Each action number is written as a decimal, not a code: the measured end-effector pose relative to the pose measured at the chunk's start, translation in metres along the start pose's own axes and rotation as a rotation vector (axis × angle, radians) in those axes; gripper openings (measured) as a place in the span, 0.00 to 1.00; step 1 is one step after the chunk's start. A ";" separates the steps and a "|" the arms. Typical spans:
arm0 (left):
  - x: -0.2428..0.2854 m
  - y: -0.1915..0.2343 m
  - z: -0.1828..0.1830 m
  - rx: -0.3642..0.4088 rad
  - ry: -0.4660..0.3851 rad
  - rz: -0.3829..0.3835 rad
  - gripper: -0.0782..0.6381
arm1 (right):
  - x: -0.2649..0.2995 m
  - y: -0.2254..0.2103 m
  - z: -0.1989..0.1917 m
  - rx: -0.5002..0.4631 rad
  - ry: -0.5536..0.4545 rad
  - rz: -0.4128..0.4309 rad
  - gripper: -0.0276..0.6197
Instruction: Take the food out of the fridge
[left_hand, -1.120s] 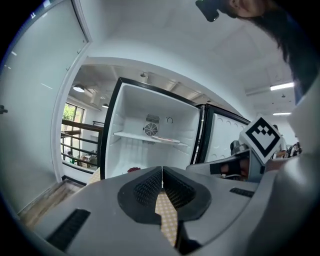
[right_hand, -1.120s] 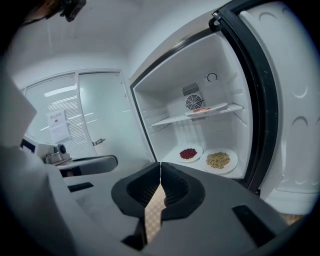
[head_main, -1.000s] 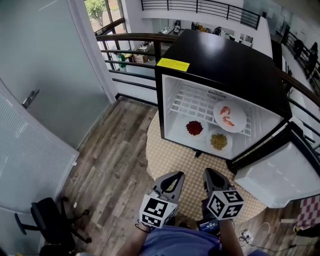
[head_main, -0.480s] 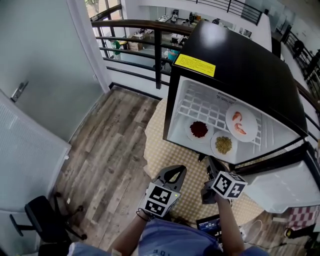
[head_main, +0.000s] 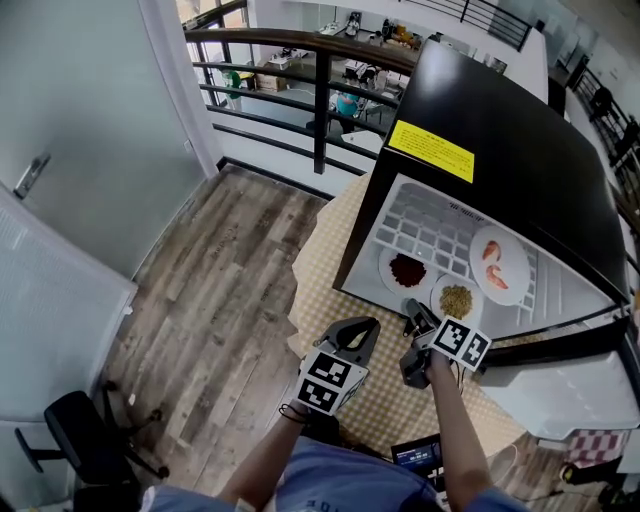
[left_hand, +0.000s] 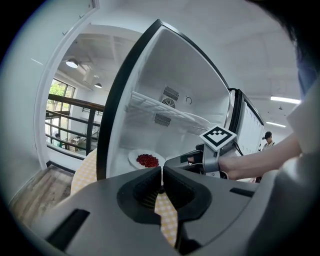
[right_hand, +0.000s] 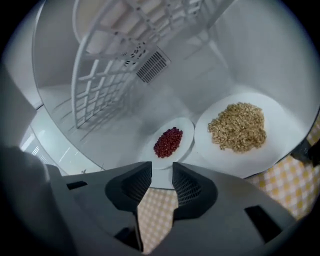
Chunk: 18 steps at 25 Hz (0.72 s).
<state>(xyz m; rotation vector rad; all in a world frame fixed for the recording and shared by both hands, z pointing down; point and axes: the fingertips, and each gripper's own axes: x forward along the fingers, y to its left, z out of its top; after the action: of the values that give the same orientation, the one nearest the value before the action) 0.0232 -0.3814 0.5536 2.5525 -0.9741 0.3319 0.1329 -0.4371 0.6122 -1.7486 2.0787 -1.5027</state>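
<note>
The black fridge (head_main: 520, 150) stands open. On its floor sit a plate of red beans (head_main: 407, 270) (right_hand: 168, 142) and a plate of yellow grains (head_main: 456, 300) (right_hand: 240, 129). A plate of shrimp (head_main: 499, 264) rests on the wire shelf (right_hand: 115, 65). My right gripper (head_main: 410, 310) (right_hand: 161, 172) is at the fridge's front edge, just short of the red bean plate; its jaws are opening with nothing between them. My left gripper (head_main: 368, 328) (left_hand: 162, 175) hangs to its left over the mat, shut and empty, with the red bean plate (left_hand: 147, 160) ahead of it.
The fridge sits on a yellow checkered mat (head_main: 330, 300). Its white-lined door (head_main: 560, 390) swings out at the right. A dark railing (head_main: 290, 90) runs behind, a grey door (head_main: 60, 150) stands at the left, and an office chair (head_main: 80, 430) is at the lower left.
Both grippers have moved forward and down toward the fridge opening, the right one farther and rolled over. The head view has come closer to the fridge.
</note>
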 end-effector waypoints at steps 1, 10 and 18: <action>0.001 0.003 -0.001 -0.010 0.001 0.001 0.13 | 0.004 -0.004 0.001 0.045 -0.007 -0.011 0.23; 0.002 0.004 -0.006 -0.018 0.014 -0.012 0.14 | 0.023 -0.025 0.017 0.198 -0.053 -0.118 0.28; 0.006 -0.003 -0.011 -0.028 0.038 -0.027 0.13 | 0.028 -0.033 0.020 0.156 -0.081 -0.204 0.18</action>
<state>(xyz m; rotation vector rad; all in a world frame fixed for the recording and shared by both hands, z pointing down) 0.0290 -0.3778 0.5648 2.5231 -0.9228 0.3551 0.1585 -0.4675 0.6382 -1.9743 1.7389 -1.5652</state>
